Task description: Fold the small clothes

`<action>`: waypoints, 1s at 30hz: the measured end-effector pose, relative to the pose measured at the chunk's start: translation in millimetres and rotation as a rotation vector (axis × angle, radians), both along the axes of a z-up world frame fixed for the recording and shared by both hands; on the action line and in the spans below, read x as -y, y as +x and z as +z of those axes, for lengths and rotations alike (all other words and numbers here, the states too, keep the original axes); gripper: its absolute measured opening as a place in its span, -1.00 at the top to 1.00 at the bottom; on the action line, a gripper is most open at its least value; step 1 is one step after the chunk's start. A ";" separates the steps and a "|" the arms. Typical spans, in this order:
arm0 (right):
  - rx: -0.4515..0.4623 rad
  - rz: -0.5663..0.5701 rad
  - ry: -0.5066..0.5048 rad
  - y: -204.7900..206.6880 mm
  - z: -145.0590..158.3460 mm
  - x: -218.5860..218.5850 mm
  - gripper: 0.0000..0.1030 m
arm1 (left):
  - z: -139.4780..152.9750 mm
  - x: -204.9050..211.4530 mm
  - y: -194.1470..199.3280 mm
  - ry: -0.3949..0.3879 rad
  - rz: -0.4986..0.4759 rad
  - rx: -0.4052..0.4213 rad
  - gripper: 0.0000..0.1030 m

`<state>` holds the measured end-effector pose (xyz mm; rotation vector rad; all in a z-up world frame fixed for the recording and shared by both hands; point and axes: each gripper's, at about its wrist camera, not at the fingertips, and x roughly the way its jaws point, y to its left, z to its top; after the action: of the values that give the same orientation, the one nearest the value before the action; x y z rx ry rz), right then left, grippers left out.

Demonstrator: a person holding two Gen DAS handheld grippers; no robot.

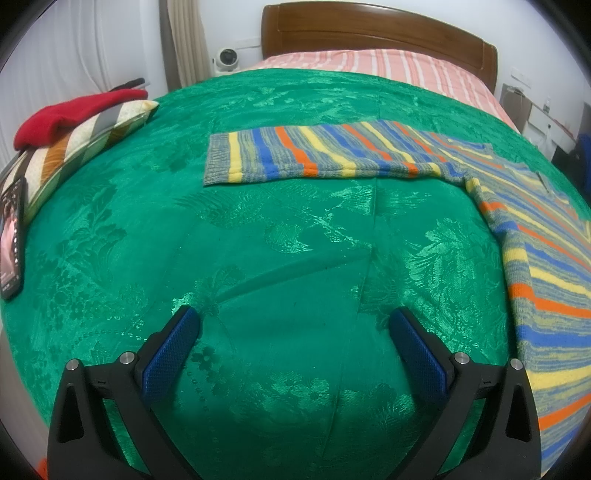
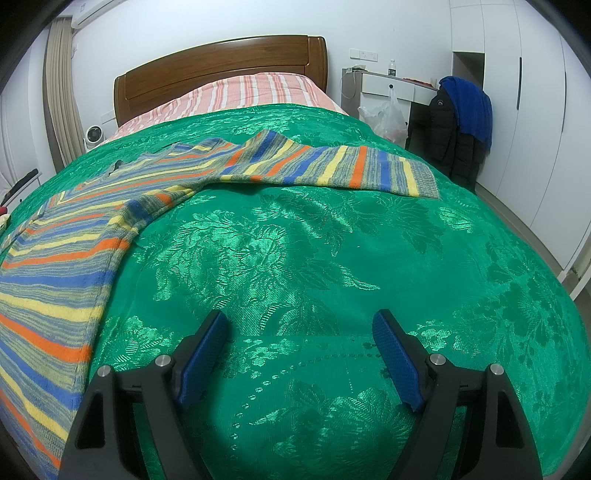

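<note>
A striped knit sweater (image 1: 546, 258) in blue, yellow, orange and grey lies flat on the green bedspread (image 1: 258, 229). In the left wrist view its body is at the right and one sleeve (image 1: 314, 155) stretches left across the bed. In the right wrist view the sweater's body (image 2: 55, 280) is at the left and the other sleeve (image 2: 351, 168) stretches right. My left gripper (image 1: 295, 317) is open and empty above bare bedspread, left of the sweater. My right gripper (image 2: 301, 321) is open and empty above bare bedspread (image 2: 332, 258), right of the sweater.
A striped pillow (image 1: 85, 140) with a red garment (image 1: 74, 110) on it and a phone (image 1: 11, 236) lie at the bed's left edge. A wooden headboard (image 1: 376, 33) stands at the far end. A desk and a chair with jackets (image 2: 461, 122) stand to the right of the bed.
</note>
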<state>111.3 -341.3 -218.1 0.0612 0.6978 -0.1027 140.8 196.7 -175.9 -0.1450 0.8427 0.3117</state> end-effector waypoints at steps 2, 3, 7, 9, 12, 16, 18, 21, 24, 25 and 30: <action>0.000 0.000 0.000 -0.1 0.0 0.0 -0.56 | 0.0 0.1 0.0 0.000 0.000 0.000 -0.99; 0.000 0.000 0.000 -0.1 0.1 -0.1 -0.56 | -0.1 0.1 0.0 0.000 0.000 0.000 -0.99; 0.000 0.000 0.000 -0.1 0.1 -0.1 -0.56 | -0.2 0.2 0.0 0.000 0.000 0.000 -0.99; 0.000 0.000 0.000 0.0 0.0 -0.1 -0.56 | -0.2 0.2 0.0 0.000 0.000 0.001 -0.99; 0.000 0.000 -0.001 0.0 0.0 -0.3 -0.57 | 0.7 -0.4 0.4 0.001 0.001 0.002 -0.99; 0.000 0.000 -0.001 0.0 0.0 -0.4 -0.57 | 0.7 -1.0 0.9 0.001 0.001 0.002 -0.99; 0.000 0.000 -0.001 0.0 0.0 -0.4 -0.57 | 0.4 -0.2 0.4 0.001 0.001 0.002 -0.99; 0.001 0.000 -0.001 0.1 0.0 -0.5 -0.58 | 0.4 -0.5 0.6 0.002 0.001 0.003 -0.99; 0.001 0.000 -0.001 0.1 0.0 -0.6 -0.58 | 1.0 -0.7 0.4 0.001 0.001 0.004 -0.99; 0.000 -0.001 -0.003 0.5 0.1 -0.6 -0.58 | 1.2 -0.8 0.6 0.002 0.001 0.005 -0.99; -0.062 0.030 0.117 6.3 12.7 16.4 -0.59 | 1.6 -1.1 0.9 0.004 0.002 0.008 -0.99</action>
<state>117.7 -357.7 -205.4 0.1600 0.7664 -0.0349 141.7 197.8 -174.3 -0.1432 0.8335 0.3142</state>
